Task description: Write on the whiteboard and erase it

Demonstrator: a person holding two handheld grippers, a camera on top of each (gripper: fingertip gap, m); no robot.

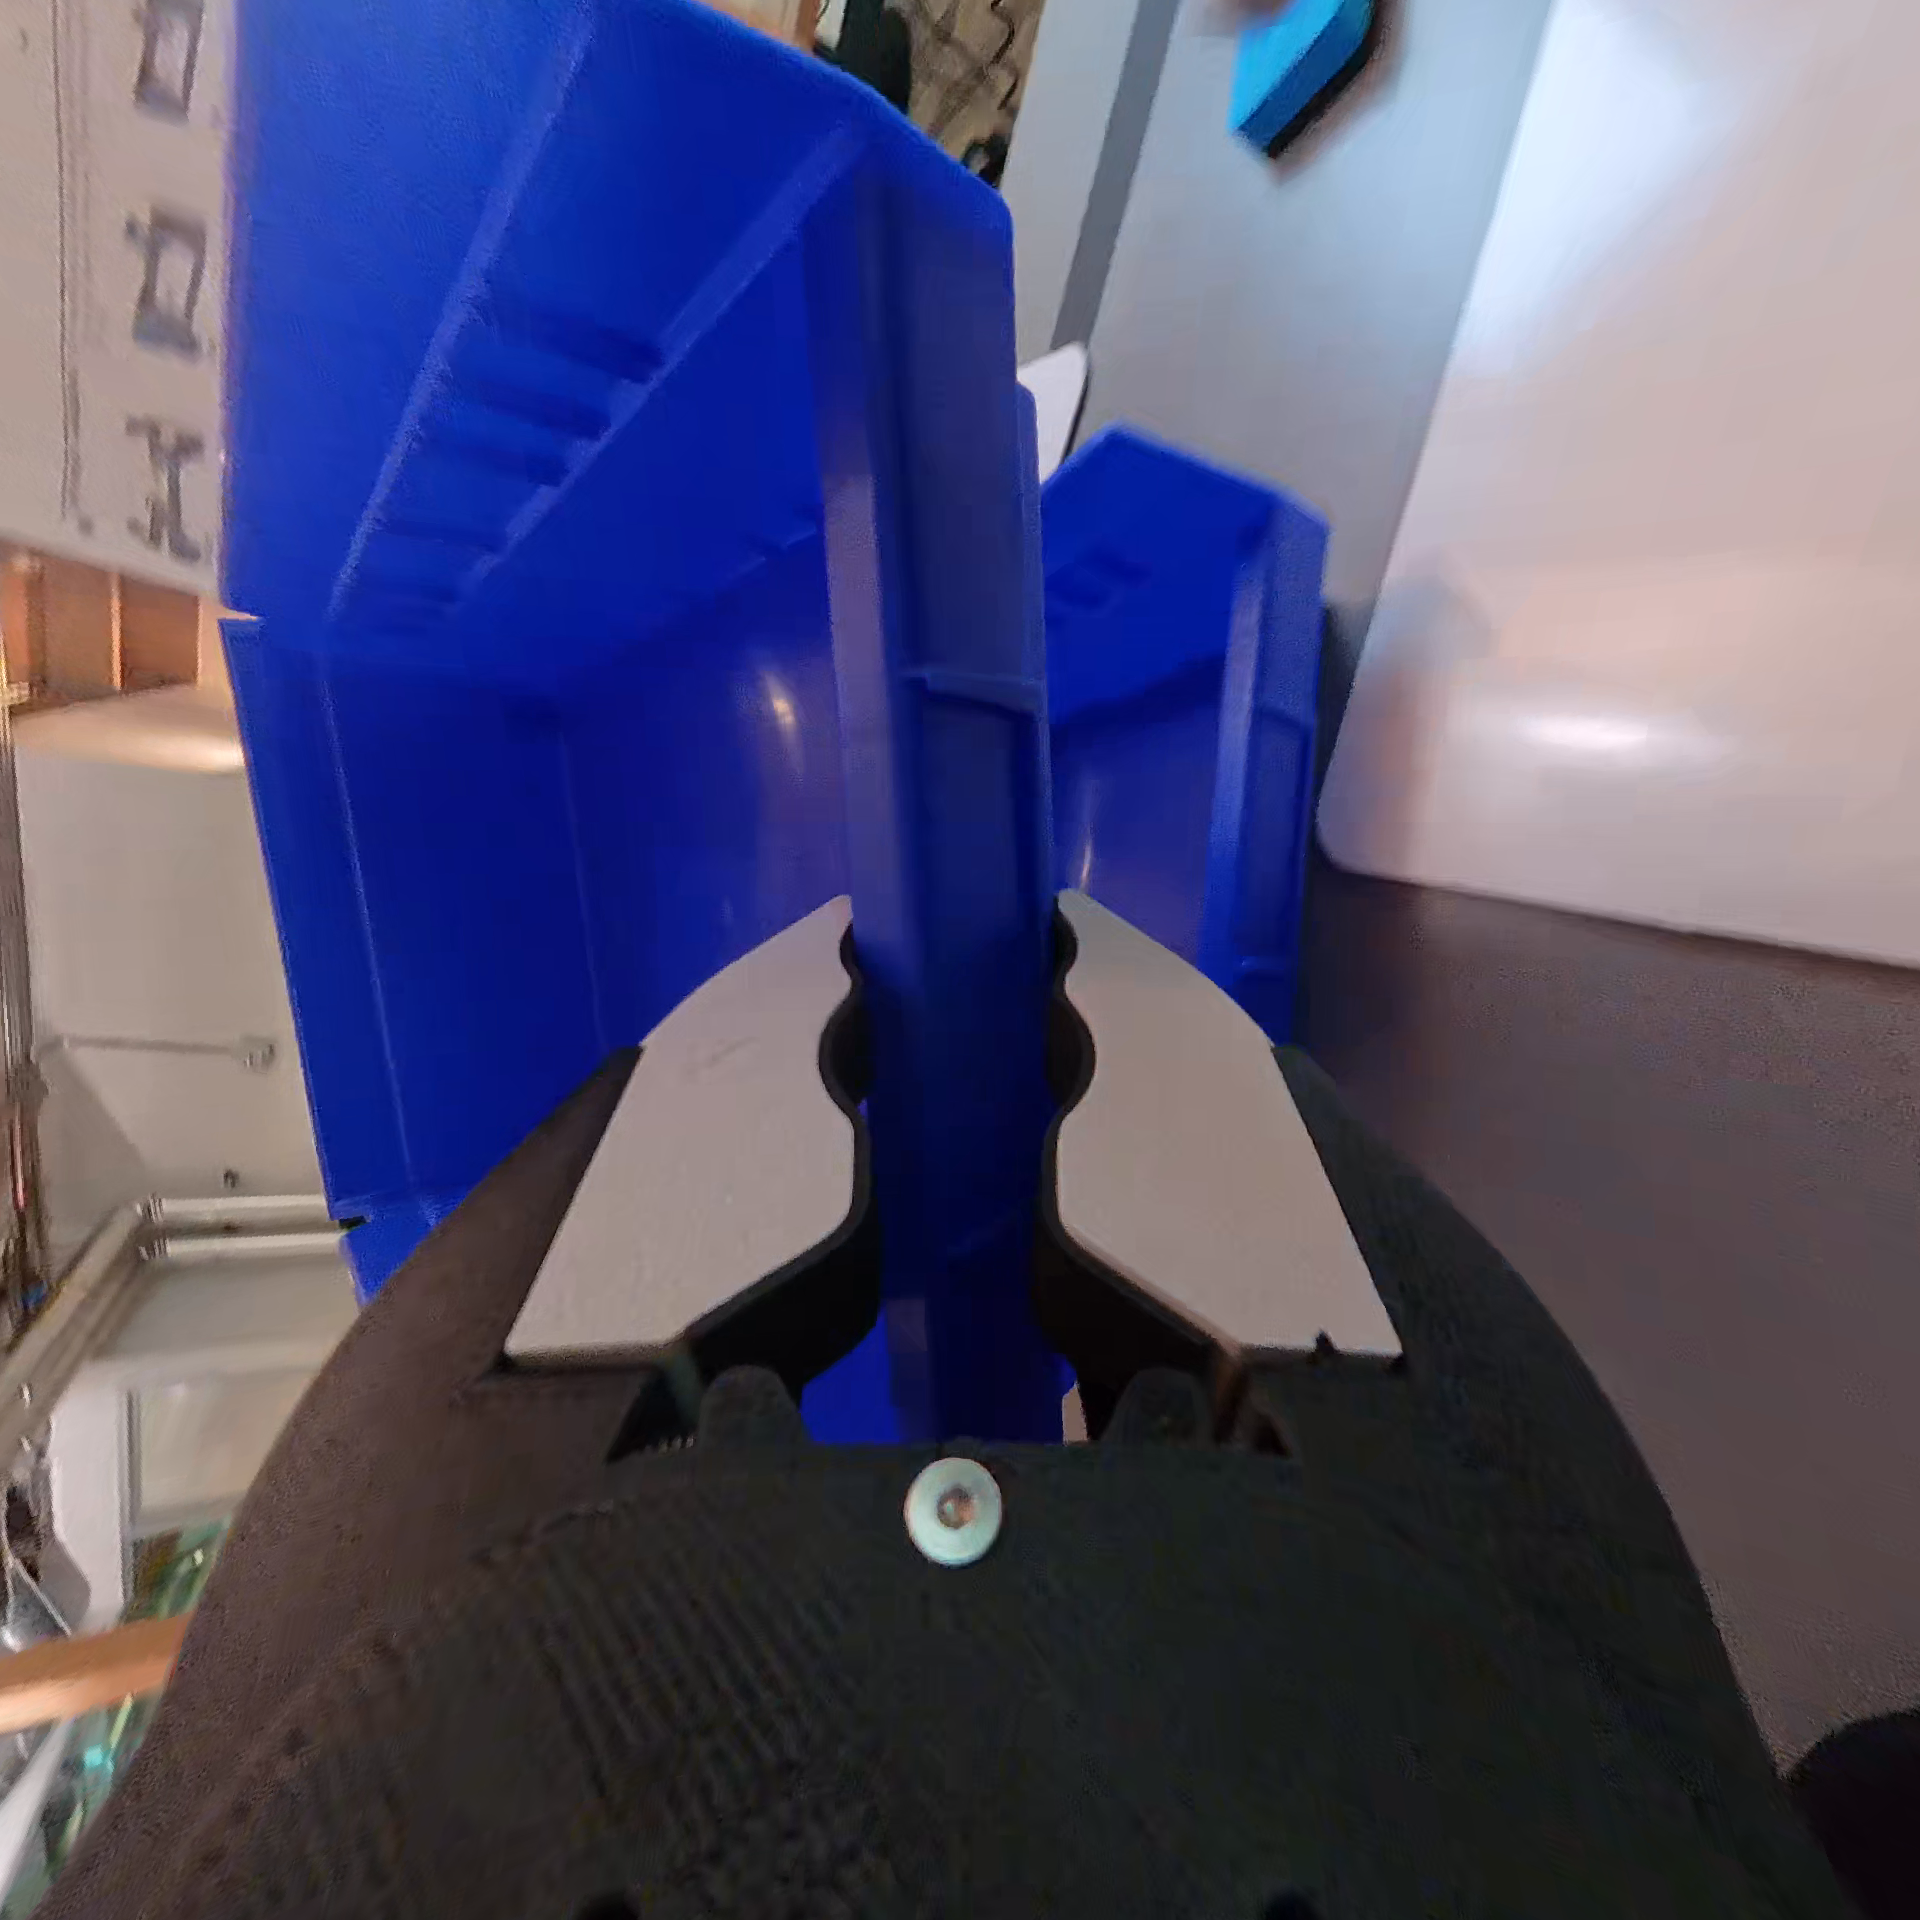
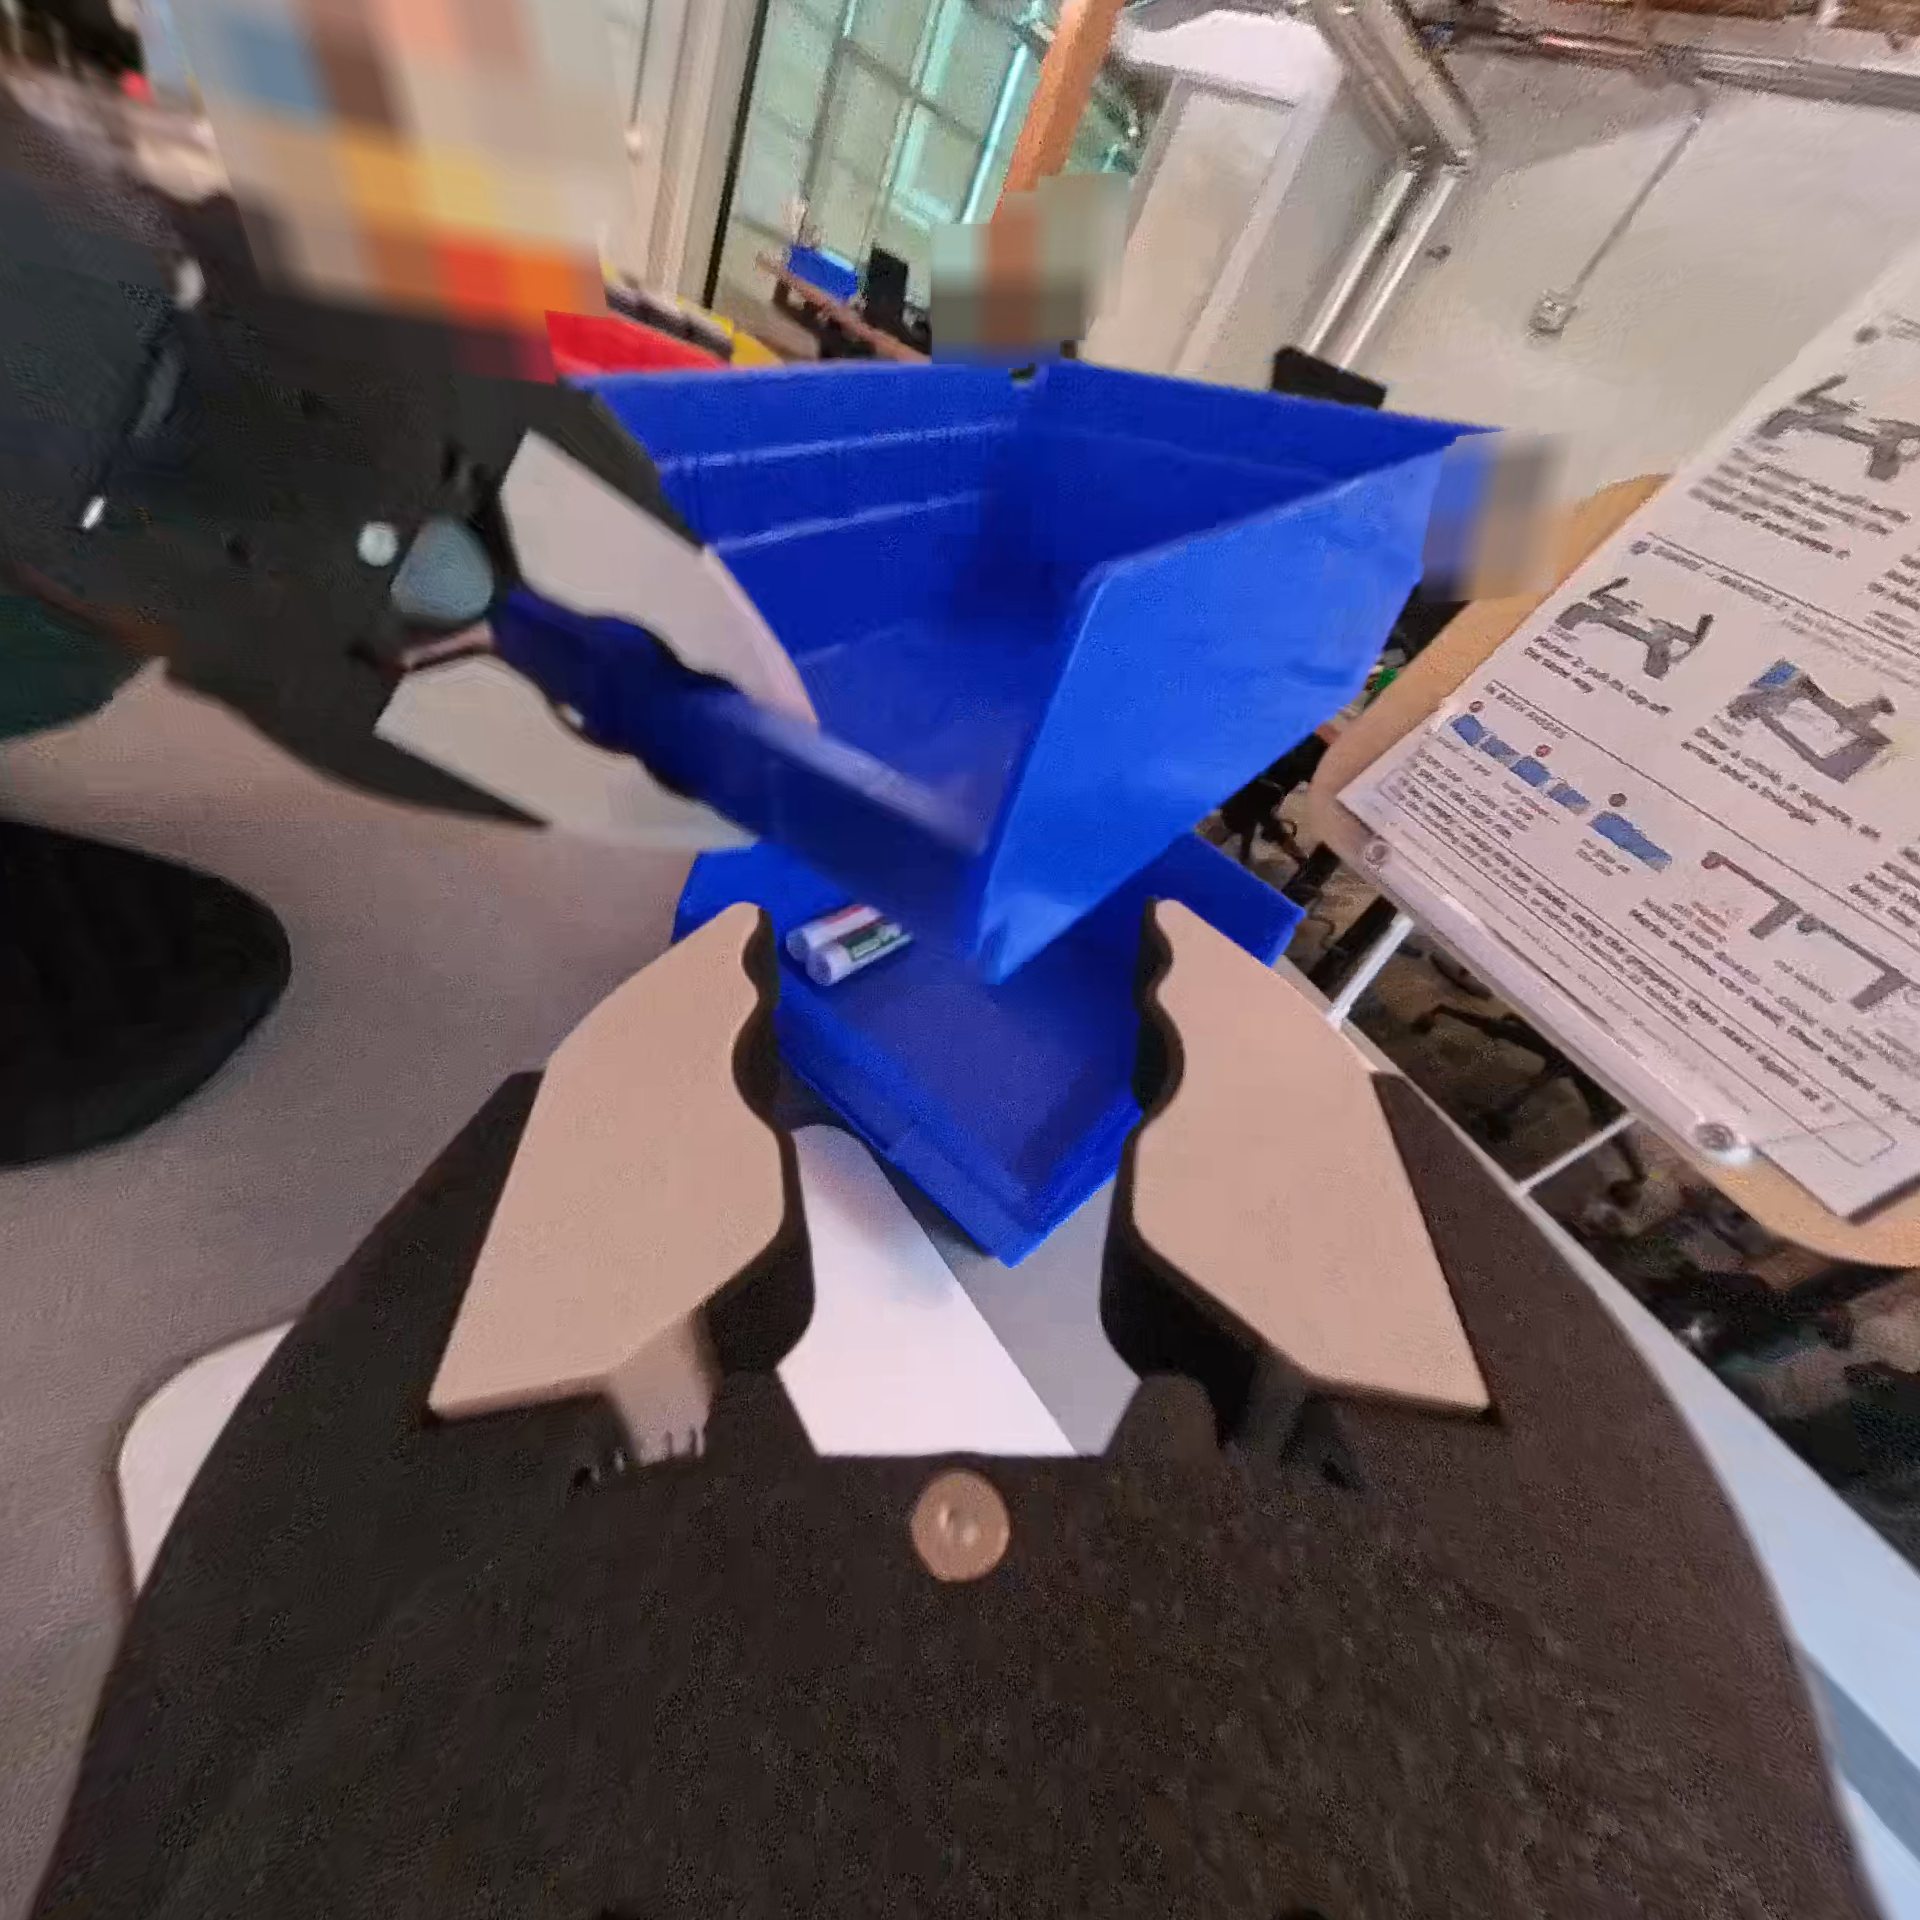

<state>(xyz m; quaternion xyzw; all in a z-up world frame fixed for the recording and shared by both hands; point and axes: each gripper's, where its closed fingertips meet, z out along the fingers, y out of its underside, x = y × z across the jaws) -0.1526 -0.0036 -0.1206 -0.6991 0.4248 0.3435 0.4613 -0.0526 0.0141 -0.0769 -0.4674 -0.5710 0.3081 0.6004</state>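
Note:
My left gripper [image 1: 954, 914] is shut on the wall of a blue bin [image 1: 623, 416]. The right wrist view shows this gripper [image 2: 769, 769] at the left, holding that bin [image 2: 1143, 623] tilted in the air. A second blue bin [image 2: 966, 1091] stands under it, with two white markers [image 2: 847, 940] lying inside. My right gripper [image 2: 956, 925] is open and empty, just in front of the lower bin. The whiteboard [image 1: 1662, 520] lies at the right in the left wrist view. A blue eraser with a black face [image 1: 1304, 73] is at the top edge.
The lower bin [image 1: 1174, 644] stands beside the whiteboard on a dark table [image 1: 1610, 1143]. A board with a printed sheet [image 2: 1714, 727] leans at the right. A white surface [image 2: 914, 1351] lies under my right gripper. Workshop clutter fills the background.

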